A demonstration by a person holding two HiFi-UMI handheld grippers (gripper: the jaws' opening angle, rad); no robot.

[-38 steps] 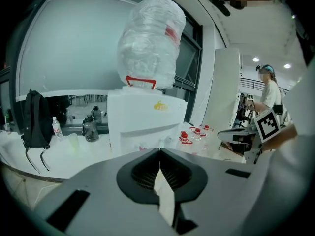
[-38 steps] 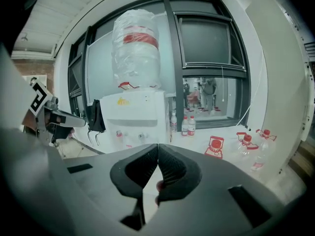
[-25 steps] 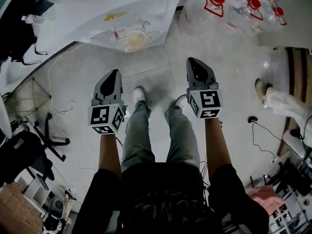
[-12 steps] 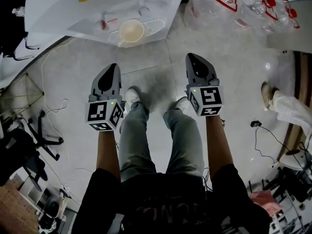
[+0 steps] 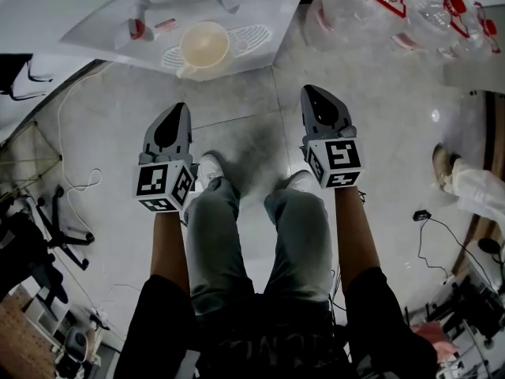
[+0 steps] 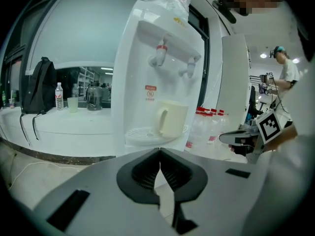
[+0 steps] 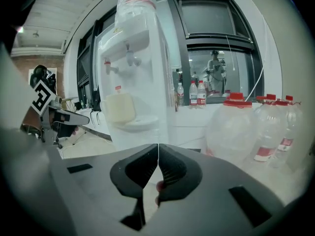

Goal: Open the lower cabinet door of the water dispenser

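Note:
The white water dispenser [image 5: 189,14] stands just ahead, with two taps and a cream cup [image 5: 203,44] on its drip tray. My left gripper [image 5: 176,109] and right gripper [image 5: 310,91] are held side by side over the floor, short of the dispenser. Both are shut with nothing in them. In the left gripper view the dispenser [image 6: 157,73] and cup [image 6: 172,119] fill the middle above the shut left gripper [image 6: 160,154]. In the right gripper view the dispenser [image 7: 133,73] is left of centre, above the shut right gripper [image 7: 158,149]. The lower cabinet door is hidden behind the gripper bodies.
Several large empty water bottles [image 5: 371,14] with red caps stand on the floor right of the dispenser. Cables [image 5: 79,180] lie on the floor at the left. My own legs and shoes [image 5: 209,168] are under the grippers. Another person's foot [image 5: 446,164] is at the right.
The whole view has sunk toward the floor, and the dispenser's tray and cup look bigger and closer. Both grippers came down together, still shut and side by side.

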